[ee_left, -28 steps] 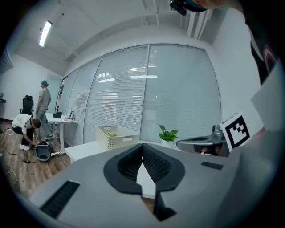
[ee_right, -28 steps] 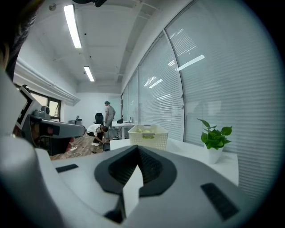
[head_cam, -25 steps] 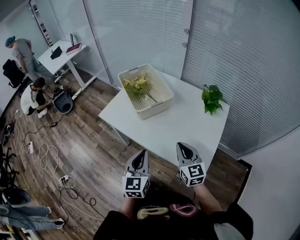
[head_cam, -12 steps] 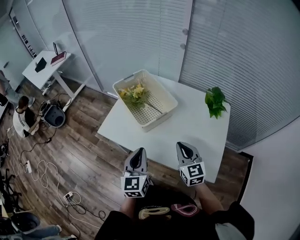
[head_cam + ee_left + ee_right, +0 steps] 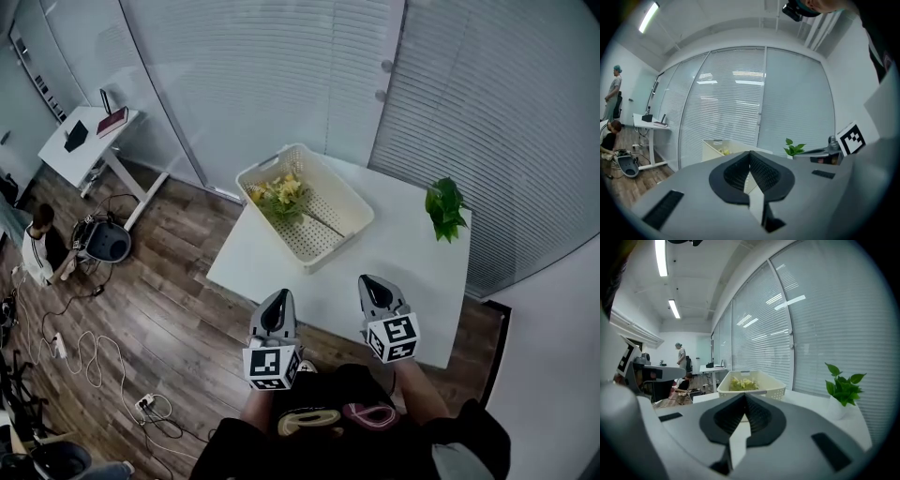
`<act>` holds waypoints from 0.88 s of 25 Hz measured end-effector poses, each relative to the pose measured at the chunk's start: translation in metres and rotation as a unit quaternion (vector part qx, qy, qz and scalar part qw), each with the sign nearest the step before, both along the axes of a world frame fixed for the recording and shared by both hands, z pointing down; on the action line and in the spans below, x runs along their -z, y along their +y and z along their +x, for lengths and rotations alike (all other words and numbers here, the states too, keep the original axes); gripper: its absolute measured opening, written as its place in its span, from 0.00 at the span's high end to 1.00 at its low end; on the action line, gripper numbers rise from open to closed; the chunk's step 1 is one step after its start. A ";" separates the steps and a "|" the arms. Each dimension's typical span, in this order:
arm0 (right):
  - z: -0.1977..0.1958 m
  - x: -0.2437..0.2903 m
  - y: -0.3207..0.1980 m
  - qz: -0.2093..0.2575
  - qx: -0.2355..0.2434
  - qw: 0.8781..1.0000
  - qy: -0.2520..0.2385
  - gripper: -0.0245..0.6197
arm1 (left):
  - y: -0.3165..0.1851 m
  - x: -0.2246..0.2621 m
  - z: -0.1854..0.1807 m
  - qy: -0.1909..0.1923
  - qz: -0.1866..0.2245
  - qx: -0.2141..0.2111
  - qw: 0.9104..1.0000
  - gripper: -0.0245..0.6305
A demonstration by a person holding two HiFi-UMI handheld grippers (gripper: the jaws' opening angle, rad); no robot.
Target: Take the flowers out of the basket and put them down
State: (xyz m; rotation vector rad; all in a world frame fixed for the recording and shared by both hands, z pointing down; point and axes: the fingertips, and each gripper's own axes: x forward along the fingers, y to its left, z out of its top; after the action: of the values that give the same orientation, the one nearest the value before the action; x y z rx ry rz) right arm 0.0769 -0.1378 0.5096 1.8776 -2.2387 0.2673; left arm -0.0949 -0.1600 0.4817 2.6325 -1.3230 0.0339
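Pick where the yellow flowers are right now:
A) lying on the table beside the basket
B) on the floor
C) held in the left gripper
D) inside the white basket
D: the flowers lie inside the basket, which stands on the table.

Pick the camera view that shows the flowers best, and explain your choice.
The head view: it looks down into the basket, so the flowers show whole, yellow blooms and greenery. The right gripper view shows only bloom tops over the rim; the left gripper view shows just a small yellowish patch.
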 end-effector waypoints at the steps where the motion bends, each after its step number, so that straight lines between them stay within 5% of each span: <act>1: -0.002 0.000 -0.003 0.000 0.002 1.000 -0.001 0.95 | -0.004 -0.001 -0.004 0.000 -0.002 0.005 1.000 0.94; 14: 0.011 0.014 -0.049 -0.014 0.024 1.000 -0.007 0.94 | -0.035 0.008 -0.008 0.007 0.003 0.040 0.999 0.94; 22: 0.012 0.024 -0.084 -0.027 0.063 0.997 -0.027 0.83 | -0.058 0.013 -0.010 0.011 -0.006 0.070 0.997 0.94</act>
State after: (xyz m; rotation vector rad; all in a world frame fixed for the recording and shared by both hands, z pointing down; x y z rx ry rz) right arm 0.0886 -0.2214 0.4852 1.7140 -2.3495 0.3593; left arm -0.1049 -0.2178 0.4691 2.5166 -1.4907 -0.0061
